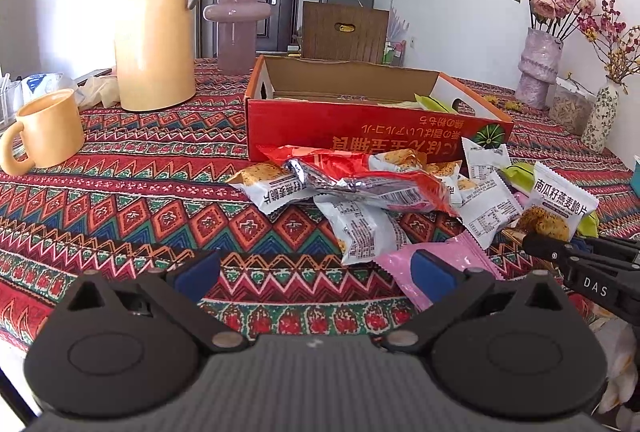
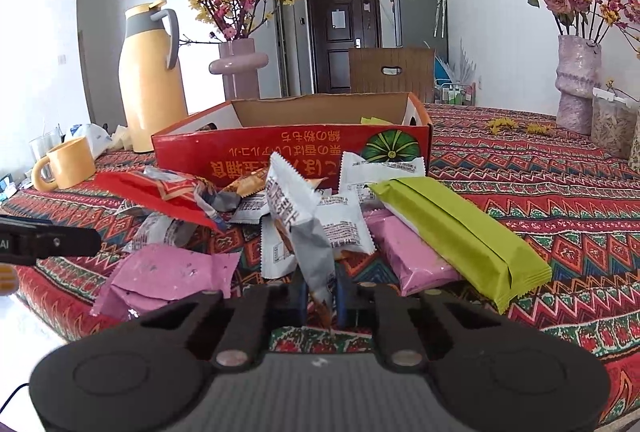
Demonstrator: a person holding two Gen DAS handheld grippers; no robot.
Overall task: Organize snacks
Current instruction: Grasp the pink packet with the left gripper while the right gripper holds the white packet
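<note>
A heap of snack packets lies on the patterned tablecloth in front of a red cardboard box [image 1: 360, 123] [image 2: 256, 147]. My right gripper [image 2: 321, 298] is shut on the lower end of a white oat-crisp packet [image 2: 298, 220], which stands tilted up from the heap. In the left wrist view that same white oat-crisp packet [image 1: 560, 203] stands at the right, with the right gripper [image 1: 532, 242] at its base. My left gripper [image 1: 316, 272] is open and holds nothing; its right finger rests over a pink packet [image 1: 472, 256]. A long green packet [image 2: 460, 236] and a red bag [image 1: 360, 183] also lie in the heap.
A yellow thermos jug [image 1: 154, 27] and a yellow mug [image 1: 48, 131] stand at the left. Vases of flowers stand behind the box [image 1: 236, 19] and at the right [image 1: 538, 67]. A jar [image 1: 568, 107] and a small floral vase [image 1: 600, 115] sit near the right edge.
</note>
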